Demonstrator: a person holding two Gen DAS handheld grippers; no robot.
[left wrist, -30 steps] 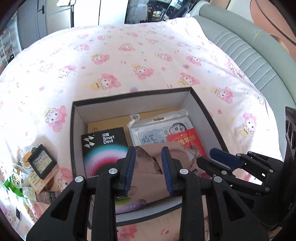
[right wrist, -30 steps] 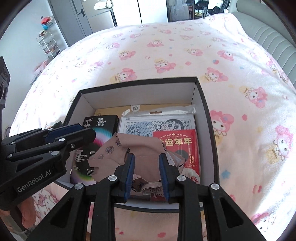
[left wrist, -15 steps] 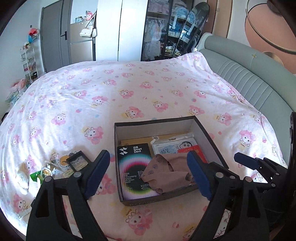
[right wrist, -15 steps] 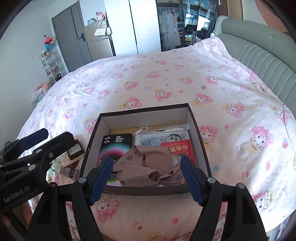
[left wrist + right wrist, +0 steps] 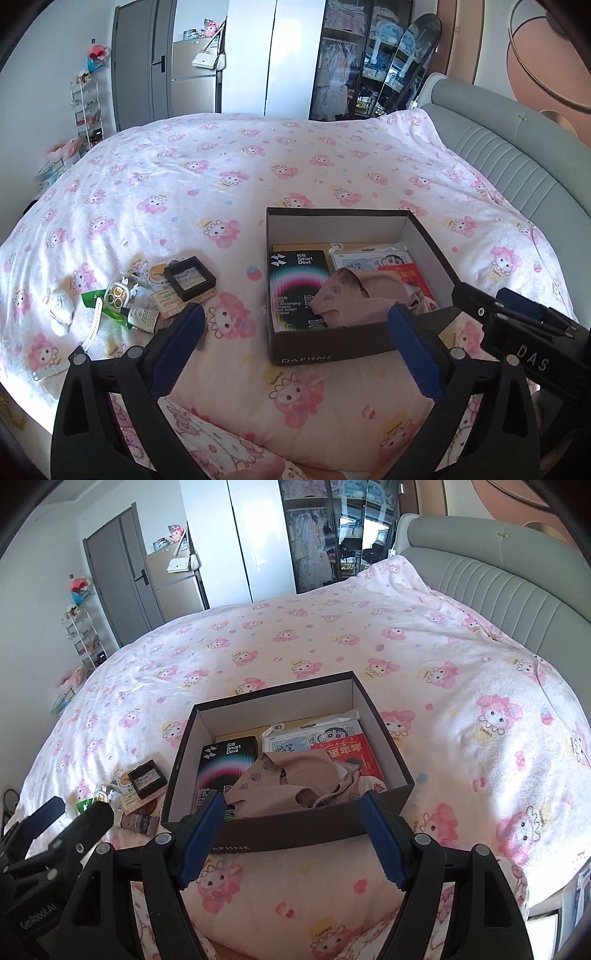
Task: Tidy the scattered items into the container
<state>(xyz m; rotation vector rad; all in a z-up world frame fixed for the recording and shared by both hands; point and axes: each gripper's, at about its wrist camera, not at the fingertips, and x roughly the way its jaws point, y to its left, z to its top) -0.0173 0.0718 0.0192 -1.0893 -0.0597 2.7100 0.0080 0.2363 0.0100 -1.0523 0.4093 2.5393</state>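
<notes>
Left claw (image 5: 295,347) and right claw (image 5: 291,834) both spread, empty, jaws just opened, at frame bottom. Mid-frame: box (image 5: 325,347) on bed (image 5: 221,177), beige garment (image 5: 354,299) inside. Scattered items (image 5: 147,291) left of box; small ones indistinct

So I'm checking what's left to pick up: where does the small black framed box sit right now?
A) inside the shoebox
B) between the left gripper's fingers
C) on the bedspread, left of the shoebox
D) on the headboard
C: the small black framed box lies on the bedspread among the loose clutter, left of the shoebox, and both the left gripper and the right gripper are open and hold nothing.
</notes>
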